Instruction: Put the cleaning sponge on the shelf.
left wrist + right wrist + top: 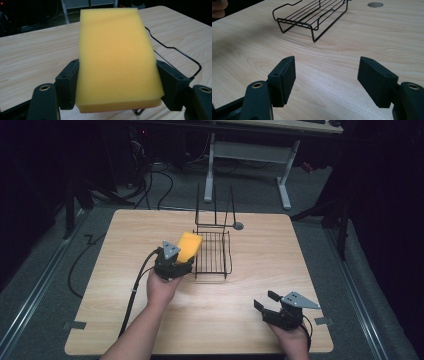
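Observation:
A yellow sponge (189, 246) is held in my left gripper (176, 265), raised just left of the black wire rack (214, 252) at the table's middle. In the left gripper view the sponge (116, 57) sits clamped between both jaws, and the rack's rim (175, 50) curves off to the right beyond it. My right gripper (267, 301) rests low near the table's front right, open with nothing between its jaws. In the right gripper view the rack (312, 15) stands ahead over bare wood, with the gripper (326, 80) wide apart.
The wooden table (150, 320) has a round grommet hole (238, 226) behind the rack. Upright wires (215, 207) rise from the rack's back. A white desk frame (250, 155) and cables lie on the floor beyond the table.

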{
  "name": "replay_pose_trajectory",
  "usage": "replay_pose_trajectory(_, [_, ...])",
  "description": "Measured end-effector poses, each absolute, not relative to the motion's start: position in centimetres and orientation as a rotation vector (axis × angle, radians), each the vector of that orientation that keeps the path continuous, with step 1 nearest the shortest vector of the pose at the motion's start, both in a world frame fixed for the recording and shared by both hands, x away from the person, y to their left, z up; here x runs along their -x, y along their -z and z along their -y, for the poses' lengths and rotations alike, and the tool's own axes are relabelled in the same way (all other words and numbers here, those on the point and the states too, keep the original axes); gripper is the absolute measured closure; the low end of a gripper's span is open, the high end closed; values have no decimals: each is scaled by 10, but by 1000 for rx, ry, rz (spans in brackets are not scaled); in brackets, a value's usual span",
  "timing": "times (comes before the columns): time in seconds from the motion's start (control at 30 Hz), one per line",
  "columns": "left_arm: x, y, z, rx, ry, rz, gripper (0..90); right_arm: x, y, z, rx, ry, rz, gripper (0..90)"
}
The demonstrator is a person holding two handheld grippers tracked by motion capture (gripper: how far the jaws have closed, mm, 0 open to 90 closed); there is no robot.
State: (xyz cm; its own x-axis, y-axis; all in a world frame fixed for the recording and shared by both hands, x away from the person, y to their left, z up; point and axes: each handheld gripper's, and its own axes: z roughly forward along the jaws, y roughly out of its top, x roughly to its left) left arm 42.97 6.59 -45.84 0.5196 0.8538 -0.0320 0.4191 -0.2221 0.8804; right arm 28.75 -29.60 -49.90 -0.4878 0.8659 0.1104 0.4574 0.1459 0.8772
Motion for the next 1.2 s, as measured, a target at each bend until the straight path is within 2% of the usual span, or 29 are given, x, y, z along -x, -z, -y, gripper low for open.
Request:
replay_pose_trajectory(0.63, [-441,466,-12,-1868,-514,-1023,297,-287,499,298,-1276,-1310,-1996,310])
replay_pose_trajectory(1.2, [-449,473,2,-1877,-495,-1030,295,-287,500,298,-1279,-1313,-1998,311])
